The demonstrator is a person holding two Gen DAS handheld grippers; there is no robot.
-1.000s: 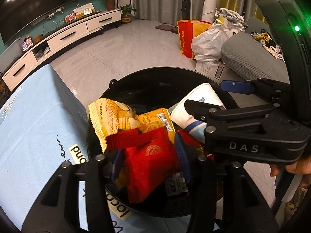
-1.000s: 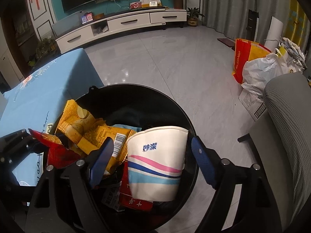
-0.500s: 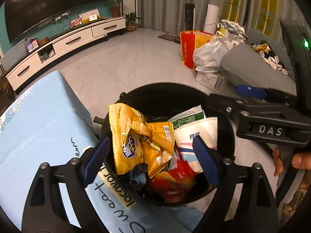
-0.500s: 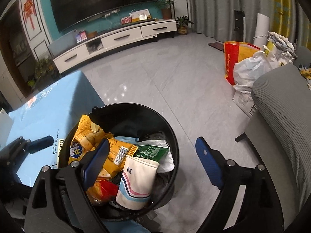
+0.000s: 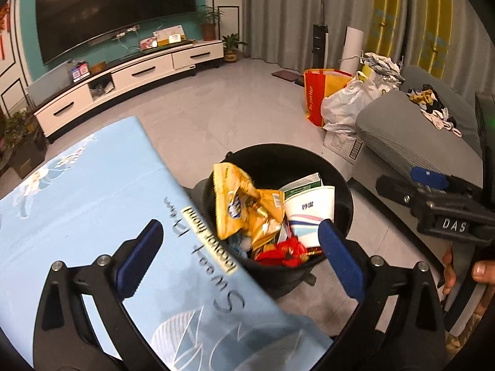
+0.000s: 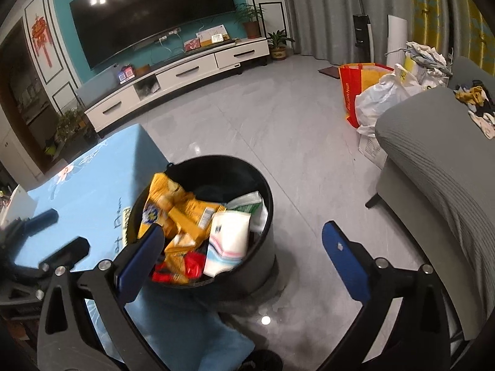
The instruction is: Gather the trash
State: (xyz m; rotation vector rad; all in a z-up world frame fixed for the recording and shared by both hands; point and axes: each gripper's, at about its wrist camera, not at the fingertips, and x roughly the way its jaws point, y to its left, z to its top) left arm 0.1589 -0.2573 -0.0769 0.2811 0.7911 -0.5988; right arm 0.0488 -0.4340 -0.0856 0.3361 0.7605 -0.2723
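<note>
Your left gripper [image 5: 239,258] and right gripper [image 6: 241,255] both hang released, holding nothing. The round black trash bin [image 6: 263,191], stuffed with yellow snack wrappers [image 5: 244,204] and a white paper cup [image 5: 309,216], sits just ahead below them, tight against the light-blue-clothed table [image 5: 92,191] edge on your left. Bare grey tiled floor [image 6: 278,130] lies beyond.

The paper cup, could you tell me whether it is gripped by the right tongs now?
No, the right tongs stand open and empty, while the paper cup lies in the black bin among the wrappers.

A dark television [image 6: 154,15] hangs on a teal wall above a long white cabinet [image 6: 182,75]. A potted plant [image 6: 278,44] stands at the cabinet's end. An orange shopping bag [image 5: 320,95] and a white plastic bag [image 5: 346,108] sit just beside a grey sofa [image 6: 439,160]. A pale blue cloth [image 5: 86,204] covers the table.
</note>
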